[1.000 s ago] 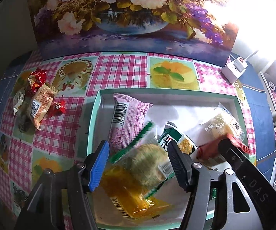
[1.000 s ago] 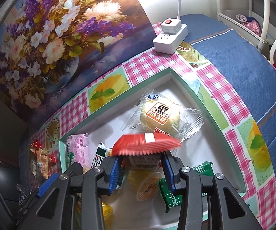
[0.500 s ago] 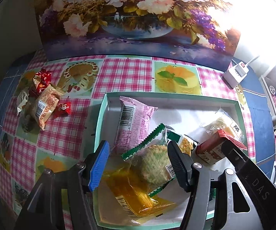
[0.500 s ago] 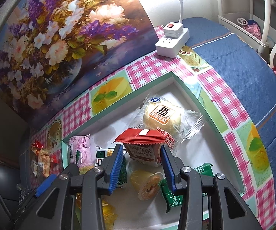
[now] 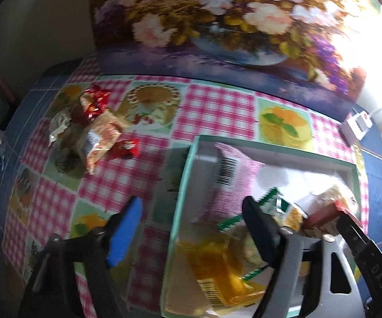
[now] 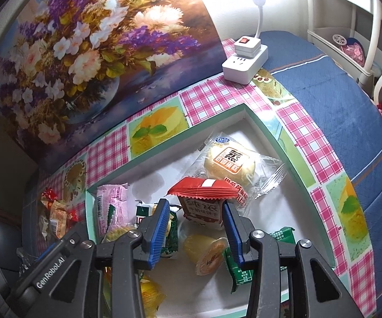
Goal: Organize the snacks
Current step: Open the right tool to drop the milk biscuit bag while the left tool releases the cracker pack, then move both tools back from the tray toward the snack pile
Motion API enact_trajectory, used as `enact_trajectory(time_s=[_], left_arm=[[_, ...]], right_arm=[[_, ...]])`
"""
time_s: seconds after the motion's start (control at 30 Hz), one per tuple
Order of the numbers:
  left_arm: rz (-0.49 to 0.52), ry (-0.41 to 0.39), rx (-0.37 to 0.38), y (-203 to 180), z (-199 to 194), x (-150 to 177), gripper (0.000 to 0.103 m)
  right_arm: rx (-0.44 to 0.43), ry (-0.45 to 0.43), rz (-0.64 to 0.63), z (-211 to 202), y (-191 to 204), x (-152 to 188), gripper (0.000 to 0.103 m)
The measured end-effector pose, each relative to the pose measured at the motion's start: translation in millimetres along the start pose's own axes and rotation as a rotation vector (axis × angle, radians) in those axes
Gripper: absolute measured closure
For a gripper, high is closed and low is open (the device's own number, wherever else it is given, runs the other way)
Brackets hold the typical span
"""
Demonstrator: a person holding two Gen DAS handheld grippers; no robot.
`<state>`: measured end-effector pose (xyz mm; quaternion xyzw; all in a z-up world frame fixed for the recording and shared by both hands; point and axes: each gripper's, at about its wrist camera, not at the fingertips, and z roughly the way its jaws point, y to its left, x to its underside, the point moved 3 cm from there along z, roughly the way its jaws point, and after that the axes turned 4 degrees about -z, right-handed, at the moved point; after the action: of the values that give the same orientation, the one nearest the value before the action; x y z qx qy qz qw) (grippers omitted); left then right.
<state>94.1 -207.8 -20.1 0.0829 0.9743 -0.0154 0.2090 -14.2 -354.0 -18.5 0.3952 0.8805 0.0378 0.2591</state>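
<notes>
We see a big flower painting (image 6: 90, 53) standing at the back edge of the desk (image 6: 355, 122). The desk has a blue cover and a pink checked cloth (image 5: 212, 108) with cake pictures. A white power strip (image 6: 244, 63) sits near the back right corner, under bright light. White rails (image 6: 371, 42) stand on the right.

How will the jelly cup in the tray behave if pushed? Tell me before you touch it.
The jelly cup lies on its side in the tray, so its round wall will probably let it roll. The smooth plastic looks slippery. It seems stiff, though its foil lid may dent.
</notes>
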Motion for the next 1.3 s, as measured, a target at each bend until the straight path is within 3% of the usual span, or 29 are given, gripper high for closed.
enact_trajectory(time_s=[0.1,0.17,0.23,0.3,0.4,0.6,0.7,1.3], left_arm=[[-0.03,0.005,-0.036,12.9,3.8,-0.9,0.023],[-0.05,0.01,-0.055,20.3,6.4,-1.1,0.022],[-0.077,0.016,-0.071,28.7,9.1,-1.0,0.014],[-0.102,0.015,-0.081,35.9,10.2,-1.6,0.014],[-0.123,0.011,-0.094,44.1,10.0,-2.3,0.014],[-0.147,0.012,-0.116,55.8,12.8,-3.4,0.014],[-0.151,0.014,-0.13,61.7,14.2,-3.7,0.014],[-0.125,-0.02,-0.185,88.6,14.3,-13.4,0.014]], right_arm=[[0.016,0.002,-0.027,0.7,5.4,0.8,0.043],[0.022,0.002,-0.047,0.7,10.6,1.4,0.041],[0.028,0.002,-0.067,0.8,15.8,2.2,0.028],[0.034,-0.001,-0.086,0.4,20.8,2.7,0.022],[0.04,-0.005,-0.12,-0.1,29.4,3.6,0.016],[0.07,-0.013,-0.172,1.1,41.0,4.6,0.014],[0.081,-0.02,-0.187,1.0,43.8,4.5,0.0],[0.088,-0.11,-0.252,-2.4,72.6,9.1,0.0]])
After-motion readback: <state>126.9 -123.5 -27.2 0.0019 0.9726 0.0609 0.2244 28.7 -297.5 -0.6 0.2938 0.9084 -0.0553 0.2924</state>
